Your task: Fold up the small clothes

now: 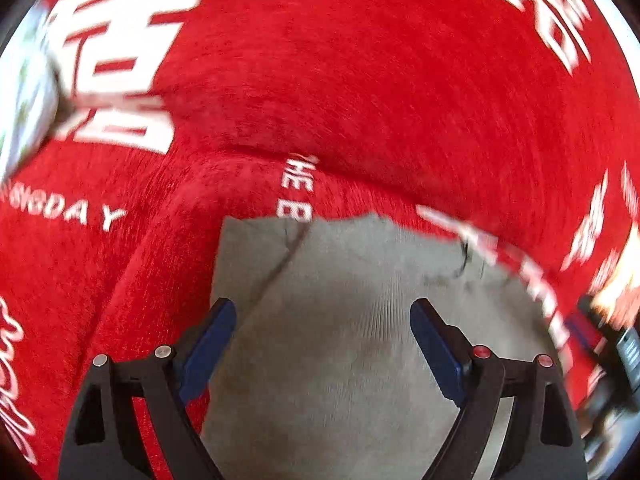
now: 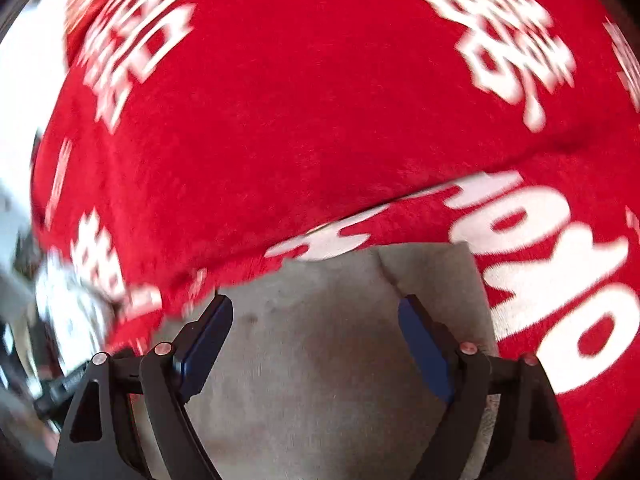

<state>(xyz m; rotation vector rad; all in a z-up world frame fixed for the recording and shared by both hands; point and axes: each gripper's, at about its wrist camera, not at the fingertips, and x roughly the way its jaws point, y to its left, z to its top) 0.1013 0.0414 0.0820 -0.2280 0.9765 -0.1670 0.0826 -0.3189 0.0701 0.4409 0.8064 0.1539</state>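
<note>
We see a grey garment (image 1: 340,340) lying flat on a red cloth (image 1: 360,80) printed with large white characters and lettering, and both of our grippers hang over it.

In the left wrist view, the left gripper (image 1: 322,316) has its jaws spread wide apart, with nothing clamped between them; the blue pads (image 1: 210,344) stand clear above the grey fabric. The garment fills the near middle of that view, its far edge ending just short of the white letters, and a diagonal fold line runs across its far left corner. A ridge in the red cloth crosses the scene just beyond the garment's far edge. At the right edge of this view we make out a dark blurred object (image 1: 616,344), which we cannot identify.

In the right wrist view, the right gripper (image 2: 316,316) also has its jaws wide apart and holds nothing. The grey garment (image 2: 320,360) lies under and between the fingers (image 2: 424,348), with its far right corner square and a short seam or crease near it. Both views are blurred, so finer detail of the fabric is lost.
</note>
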